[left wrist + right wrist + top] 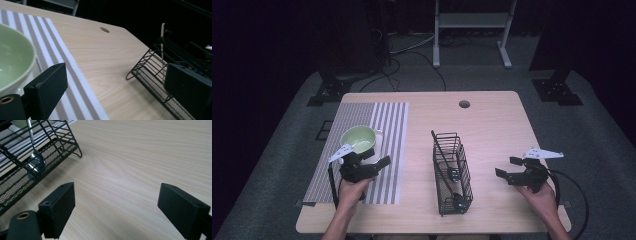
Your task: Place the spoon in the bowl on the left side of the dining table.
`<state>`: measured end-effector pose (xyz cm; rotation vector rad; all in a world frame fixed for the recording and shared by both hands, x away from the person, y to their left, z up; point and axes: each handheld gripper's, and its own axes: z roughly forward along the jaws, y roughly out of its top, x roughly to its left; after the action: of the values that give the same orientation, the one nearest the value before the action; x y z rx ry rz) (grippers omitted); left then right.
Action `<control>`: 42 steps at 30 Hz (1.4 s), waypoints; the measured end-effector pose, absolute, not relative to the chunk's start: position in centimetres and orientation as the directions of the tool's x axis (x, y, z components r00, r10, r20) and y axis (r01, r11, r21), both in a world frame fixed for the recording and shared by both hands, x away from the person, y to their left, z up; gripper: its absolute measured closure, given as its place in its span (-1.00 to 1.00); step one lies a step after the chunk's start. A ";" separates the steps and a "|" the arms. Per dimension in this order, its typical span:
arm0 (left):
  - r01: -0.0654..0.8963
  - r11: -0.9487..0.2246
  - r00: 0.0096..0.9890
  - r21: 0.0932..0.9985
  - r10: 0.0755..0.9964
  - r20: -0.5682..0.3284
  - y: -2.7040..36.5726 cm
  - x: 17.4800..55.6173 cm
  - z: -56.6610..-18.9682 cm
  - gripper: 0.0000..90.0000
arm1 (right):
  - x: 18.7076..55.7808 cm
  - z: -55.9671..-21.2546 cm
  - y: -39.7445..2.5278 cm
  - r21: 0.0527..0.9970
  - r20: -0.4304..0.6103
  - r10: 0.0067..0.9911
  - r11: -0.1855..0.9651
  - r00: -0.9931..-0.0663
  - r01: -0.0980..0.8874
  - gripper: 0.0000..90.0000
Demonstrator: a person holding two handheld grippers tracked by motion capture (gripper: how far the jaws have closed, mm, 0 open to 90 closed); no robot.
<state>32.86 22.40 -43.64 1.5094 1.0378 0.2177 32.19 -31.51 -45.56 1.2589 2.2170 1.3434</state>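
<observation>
Your left gripper (368, 161) hangs over the striped placemat (382, 125), jaws spread wide, nothing between them. It sits just beside the green bowl (358, 138), on the bowl's near side. Your right gripper (509, 167) is also spread wide and holds nothing, over bare tabletop to the right of the black wire basket (452, 170), near it but apart.

The high view gives you the layout: light wood-grain table (492, 125) with a round cable hole (464, 104) near its far edge, mat on the left, basket in the middle, standing long and narrow front to back, with dark utensils lying inside.

The left gripper view adds what the top camera misses: the bowl's (12, 55) smooth glossy pale-green inside with a lighter rim, the mat's (62, 75) woven grey and white stripes, and a thin pale stick (162, 42) standing up out of the basket (152, 72).

The right gripper view shows the basket's (30, 162) fine mesh floor, thin wire walls and looped foot, plus a shiny metal spoon (35, 162) lying bowl-end down against the mesh. You cannot tell it is a spoon from above. Jaw pads are flat matte black blocks in both gripper views.
</observation>
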 end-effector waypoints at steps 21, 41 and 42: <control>0.453 0.075 0.677 0.888 0.620 -0.397 15.6 36.4 -40.0 -0.90 | 32.9 -45.6 -31.9 0.819 0.216 0.794 0.170 -0.568 0.548 -0.70; 0.458 0.044 0.763 0.888 0.493 -0.418 11.1 38.5 -38.7 -0.43 | 32.0 -45.4 -32.2 0.824 0.226 0.787 0.160 -0.574 0.544 -0.70; 0.461 0.043 0.767 0.887 0.484 -0.422 10.9 38.8 -38.7 -0.27 | 32.0 -45.5 -32.2 0.822 0.229 0.787 0.159 -0.573 0.546 -0.70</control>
<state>38.76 10.87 -38.68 1.5799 0.7798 0.0208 32.01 -32.20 -45.46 1.2926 2.1839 1.3752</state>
